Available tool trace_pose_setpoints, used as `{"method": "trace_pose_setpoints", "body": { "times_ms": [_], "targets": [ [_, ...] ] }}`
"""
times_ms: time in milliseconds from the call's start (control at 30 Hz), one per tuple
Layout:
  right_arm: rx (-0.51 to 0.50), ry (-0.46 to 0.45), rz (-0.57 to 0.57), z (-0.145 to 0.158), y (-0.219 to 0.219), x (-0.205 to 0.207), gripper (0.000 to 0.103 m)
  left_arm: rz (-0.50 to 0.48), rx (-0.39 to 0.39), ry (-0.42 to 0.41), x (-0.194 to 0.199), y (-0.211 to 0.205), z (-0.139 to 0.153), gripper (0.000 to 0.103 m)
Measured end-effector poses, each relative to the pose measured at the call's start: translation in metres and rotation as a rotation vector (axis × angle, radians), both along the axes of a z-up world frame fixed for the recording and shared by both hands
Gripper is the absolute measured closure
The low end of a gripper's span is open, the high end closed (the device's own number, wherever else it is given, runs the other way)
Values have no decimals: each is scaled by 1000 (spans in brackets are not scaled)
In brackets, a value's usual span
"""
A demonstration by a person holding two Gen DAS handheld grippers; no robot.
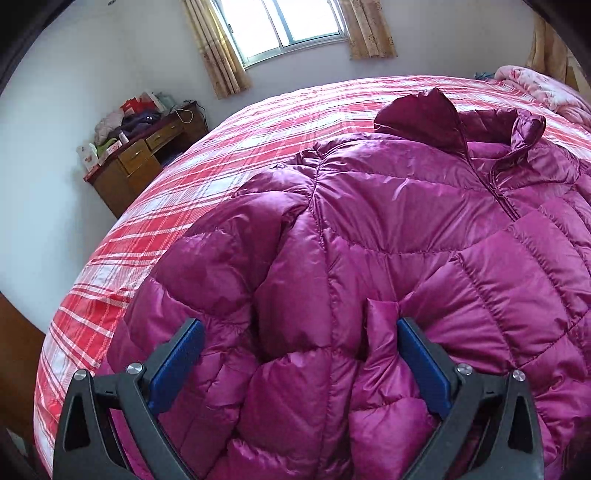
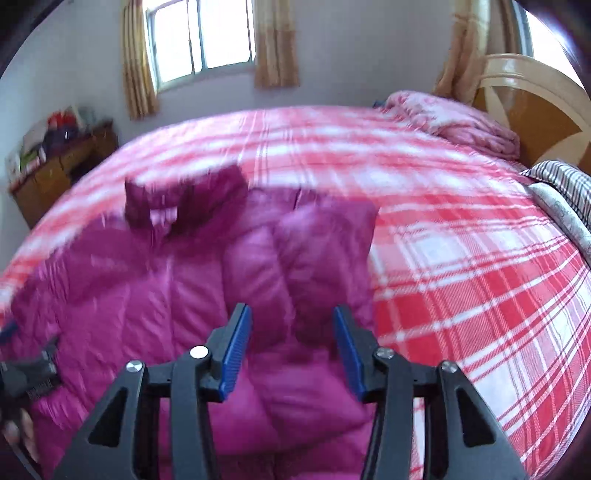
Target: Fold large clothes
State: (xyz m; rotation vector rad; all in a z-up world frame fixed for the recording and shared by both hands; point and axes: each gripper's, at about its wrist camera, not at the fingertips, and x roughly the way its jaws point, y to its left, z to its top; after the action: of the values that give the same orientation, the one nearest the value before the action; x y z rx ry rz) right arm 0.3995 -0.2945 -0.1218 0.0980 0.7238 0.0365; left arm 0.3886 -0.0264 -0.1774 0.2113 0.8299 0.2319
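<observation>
Though spread on the bed (image 1: 258,122), puffy magenta jacket (image 1: 388,229) between both grippers' wide fingers (image 1: 177,362).

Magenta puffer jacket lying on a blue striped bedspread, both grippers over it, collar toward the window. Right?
One thing is off: the bedspread is red-and-white plaid, not blue striped, as the left wrist view shows. The rest holds: the magenta puffer jacket lies on it, collar toward the window, with the left gripper and the right gripper both over it.
</observation>
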Motion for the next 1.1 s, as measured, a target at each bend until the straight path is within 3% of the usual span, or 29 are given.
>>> {"method": "trace_pose_setpoints", "body": {
  "times_ms": [100,200,433,500,567,633,733,833,1100],
  "targets": [
    [-23,59,12,-12,6,28,53,27,-41,-1,2,8,0,1],
    [-30,181,23,-50,5,49,52,23,-48,6,4,8,-1,1],
    [-59,166,-6,-33,3,36,52,25,-52,9,6,9,-2,1],
    [-40,140,-10,-19,11,16,43,26,-60,11,7,10,-2,1],
    [-39,97,35,-6,24,-8,24,26,-56,11,8,10,-2,1],
    [-70,65,99,-1,48,-28,20,27,-58,12,8,10,-3,1],
    [-118,88,146,-17,75,-35,20,27,-65,13,7,10,-2,1],
    [-152,149,148,-52,82,-24,19,19,-79,16,7,11,-2,1],
    [-153,151,140,-57,82,-22,16,12,-146,32,9,21,0,1]
  ]
}}
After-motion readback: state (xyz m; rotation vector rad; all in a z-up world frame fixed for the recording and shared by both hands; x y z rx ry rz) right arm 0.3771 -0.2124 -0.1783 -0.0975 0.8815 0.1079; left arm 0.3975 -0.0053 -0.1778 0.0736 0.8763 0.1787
